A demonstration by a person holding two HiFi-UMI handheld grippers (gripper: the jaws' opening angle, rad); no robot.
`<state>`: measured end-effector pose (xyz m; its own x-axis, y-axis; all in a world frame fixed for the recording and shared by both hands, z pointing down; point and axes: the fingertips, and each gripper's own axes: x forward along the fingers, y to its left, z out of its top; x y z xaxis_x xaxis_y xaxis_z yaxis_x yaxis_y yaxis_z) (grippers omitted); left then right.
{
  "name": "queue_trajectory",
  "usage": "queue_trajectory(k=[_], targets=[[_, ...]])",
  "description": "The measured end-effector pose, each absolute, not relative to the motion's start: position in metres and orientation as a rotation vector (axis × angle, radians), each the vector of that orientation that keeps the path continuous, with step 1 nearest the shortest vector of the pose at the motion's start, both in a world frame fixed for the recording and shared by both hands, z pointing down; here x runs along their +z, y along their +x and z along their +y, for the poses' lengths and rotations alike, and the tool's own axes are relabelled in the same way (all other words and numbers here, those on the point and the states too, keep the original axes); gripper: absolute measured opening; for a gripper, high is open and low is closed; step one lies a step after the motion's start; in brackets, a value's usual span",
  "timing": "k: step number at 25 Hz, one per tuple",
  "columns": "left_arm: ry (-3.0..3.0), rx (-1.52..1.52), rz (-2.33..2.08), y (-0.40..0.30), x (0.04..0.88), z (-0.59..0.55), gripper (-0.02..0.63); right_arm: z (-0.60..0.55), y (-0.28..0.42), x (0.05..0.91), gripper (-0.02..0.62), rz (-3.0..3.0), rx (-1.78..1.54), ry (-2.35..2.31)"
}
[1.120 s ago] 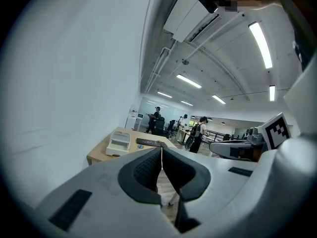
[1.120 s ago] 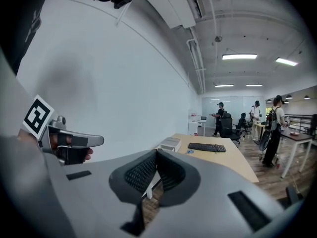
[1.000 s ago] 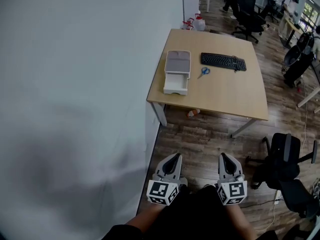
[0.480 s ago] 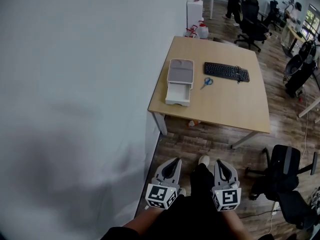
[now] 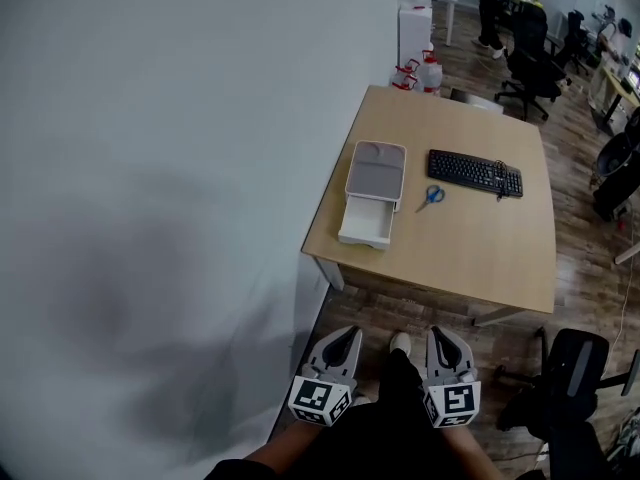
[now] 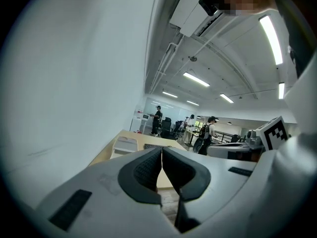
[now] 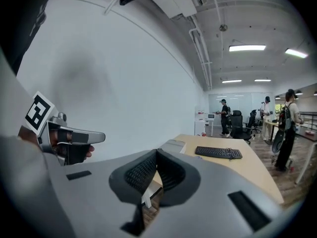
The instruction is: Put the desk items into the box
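Scissors (image 5: 431,196) barely discernible beside box (image 5: 375,173).

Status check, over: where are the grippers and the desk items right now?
Left gripper and right gripper: jaws shut, empty, short of the desk. Scissors and keyboard lie untouched beside the box. Nothing visible in the way.

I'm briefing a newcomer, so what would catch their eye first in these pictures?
The big pale wall fills the left of the head view. Beside it stands a light wooden desk bearing a white box with an open drawer, blue-handled scissors and a black keyboard. At the bottom, the left gripper and right gripper are both shut and empty, short of the desk.
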<state>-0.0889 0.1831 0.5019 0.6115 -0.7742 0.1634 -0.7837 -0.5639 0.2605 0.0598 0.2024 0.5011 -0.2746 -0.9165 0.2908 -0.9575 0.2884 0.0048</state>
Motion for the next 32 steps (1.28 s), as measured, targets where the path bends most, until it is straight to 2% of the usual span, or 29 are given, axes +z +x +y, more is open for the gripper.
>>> queue_trajectory(k=[16, 25, 32], targets=[[2.521, 0.095, -1.266, 0.010, 0.501, 0.011, 0.016, 0.033, 0.146, 0.538, 0.060, -2.326, 0.419, 1.531], [2.521, 0.134, -1.287, 0.050, 0.507, -0.034, 0.015, -0.022, 0.200, 0.555, 0.060, -2.318, 0.454, 1.570], [2.476, 0.144, -1.305, 0.054, 0.512, -0.047, 0.016, -0.063, 0.226, 0.570, 0.060, -2.282, 0.498, 1.643]])
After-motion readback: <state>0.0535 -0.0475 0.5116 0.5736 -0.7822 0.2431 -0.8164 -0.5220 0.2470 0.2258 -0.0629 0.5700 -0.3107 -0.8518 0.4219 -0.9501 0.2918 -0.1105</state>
